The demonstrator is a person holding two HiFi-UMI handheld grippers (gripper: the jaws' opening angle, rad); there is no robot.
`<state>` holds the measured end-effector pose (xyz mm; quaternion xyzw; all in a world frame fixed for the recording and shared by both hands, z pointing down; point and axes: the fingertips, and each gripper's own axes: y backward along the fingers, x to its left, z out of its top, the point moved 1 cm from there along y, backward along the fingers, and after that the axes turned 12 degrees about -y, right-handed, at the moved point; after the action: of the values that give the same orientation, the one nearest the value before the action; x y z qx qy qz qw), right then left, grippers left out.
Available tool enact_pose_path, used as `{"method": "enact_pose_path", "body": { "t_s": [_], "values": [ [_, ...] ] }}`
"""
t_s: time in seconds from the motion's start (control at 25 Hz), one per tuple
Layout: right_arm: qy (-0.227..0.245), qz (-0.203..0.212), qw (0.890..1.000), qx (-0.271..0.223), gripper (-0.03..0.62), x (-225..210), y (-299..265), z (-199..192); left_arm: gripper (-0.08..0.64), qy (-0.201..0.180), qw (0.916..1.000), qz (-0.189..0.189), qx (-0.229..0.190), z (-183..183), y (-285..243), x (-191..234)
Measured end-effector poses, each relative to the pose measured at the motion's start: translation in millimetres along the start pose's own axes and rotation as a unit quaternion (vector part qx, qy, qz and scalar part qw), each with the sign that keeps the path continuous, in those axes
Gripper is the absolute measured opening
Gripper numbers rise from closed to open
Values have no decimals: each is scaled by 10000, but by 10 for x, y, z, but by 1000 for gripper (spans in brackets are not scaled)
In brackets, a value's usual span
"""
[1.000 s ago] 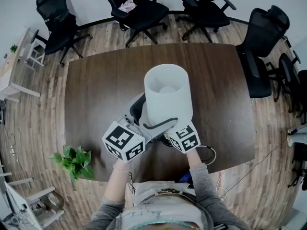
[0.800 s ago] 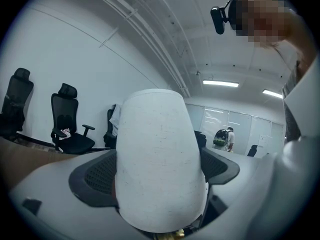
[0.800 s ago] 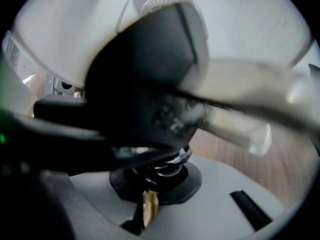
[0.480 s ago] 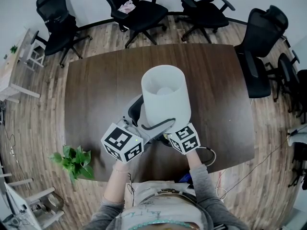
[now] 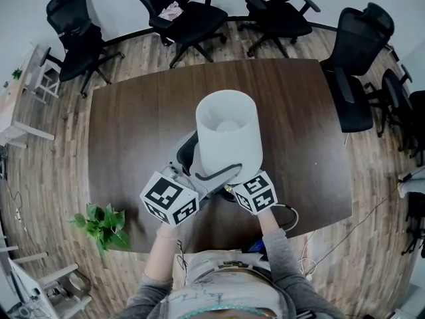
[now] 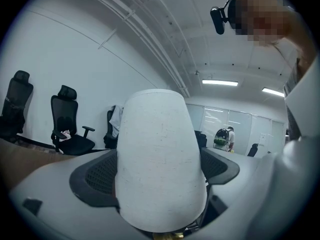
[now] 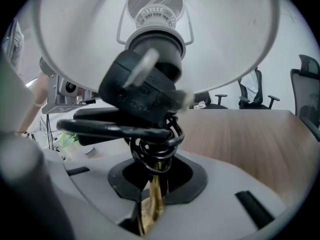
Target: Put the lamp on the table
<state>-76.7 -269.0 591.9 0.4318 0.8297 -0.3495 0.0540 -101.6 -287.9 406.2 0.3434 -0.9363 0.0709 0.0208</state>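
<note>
- Left gripper (image 5: 191,170) is held about level, jaws clamped round the shade (image 6: 160,154).
- Right gripper (image 7: 149,219) is tipped down, jaws just been eased open a touch, stem (image 7: 153,191) pinched between them.

Left tool (image 6: 158,173) clamped on white lamp shade (image 6: 157,134); black office chair (image 6: 70,130) behind, left.

Table (image 5: 133,131) lies open around the lamp (image 5: 228,135); chairs (image 5: 189,15) ring its far side.

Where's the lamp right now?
Centre of the head view: the lamp is over the near half of the dark table, up and right of the potted plant.
</note>
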Motion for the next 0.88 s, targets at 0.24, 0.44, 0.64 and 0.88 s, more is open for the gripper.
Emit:
{"method": "enact_pose_path", "body": {
  "t_s": [0.24, 0.44, 0.64, 0.88],
  "values": [
    [-145, -11, 9999, 46, 94, -40, 88, -114, 532, 77, 9999, 82, -18, -14, 55, 43],
    [-130, -121, 9998, 13, 123, -65, 121, -146, 532, 45, 10000, 77, -12, -16, 62, 26],
    [-163, -161, 9997, -1, 146, -89, 173, -168, 532, 16, 10000, 91, -18, -18, 66, 4],
    [-197, -152, 9997, 43, 172, -95, 243, -234, 532, -7, 10000, 96, -14, -16, 70, -10]
  ]
}}
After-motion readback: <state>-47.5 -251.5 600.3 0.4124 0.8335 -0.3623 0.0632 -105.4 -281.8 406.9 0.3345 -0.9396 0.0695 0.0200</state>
